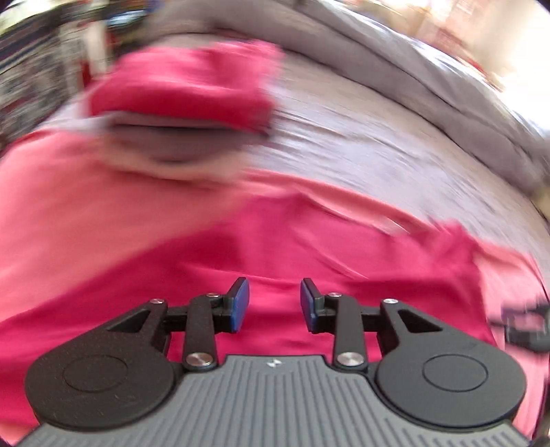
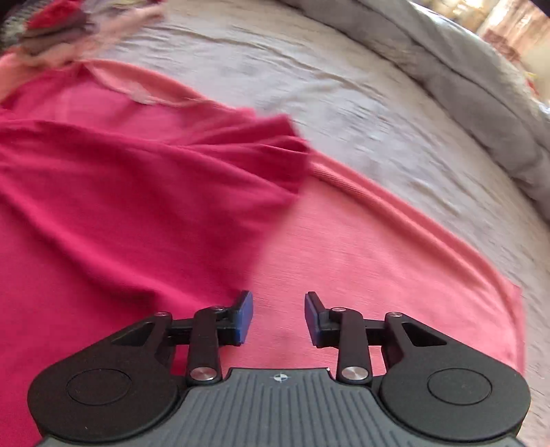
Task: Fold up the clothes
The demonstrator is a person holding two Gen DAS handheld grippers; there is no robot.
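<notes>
both grippers empty over the pink clothes on the bed

while both views are smeared by blur, each shows its own fingers clearly. the left gripper (image 1: 274, 304) has its blue-padded fingers (image 1: 239, 302) spread apart with nothing between them, hanging over a deep pink garment (image 1: 309, 247) that lies spread and wrinkled on the bed (image 1: 361, 137). the right gripper (image 2: 279, 318) is likewise spread wide and empty, and sits over a lighter salmon garment (image 2: 361, 247).

only the left view shows a folded stack (image 1: 182, 103) beyond the spread clothes: a folded red piece on top of a grey one, resting on the grey-white sheet. in the right view that stack (image 2: 58, 27) is just a blurred heap at the far upper left corner, too smeared to sort out. the left view also catches a dark blurred shape at its right edge that may be the other gripper, though i cannot tell.

only the right view makes the layering plain: the deep pink garment (image 2: 120, 178) lies on top of the salmon one, its loose edge bunched in folds near the middle, and the salmon piece reaches out to the right, its ribbed hem running along the sheet (image 2: 343, 86). a rolled grey duvet (image 2: 481, 96) lies along the far side of the bed; the left view shows it (image 1: 395, 62) too.
</notes>
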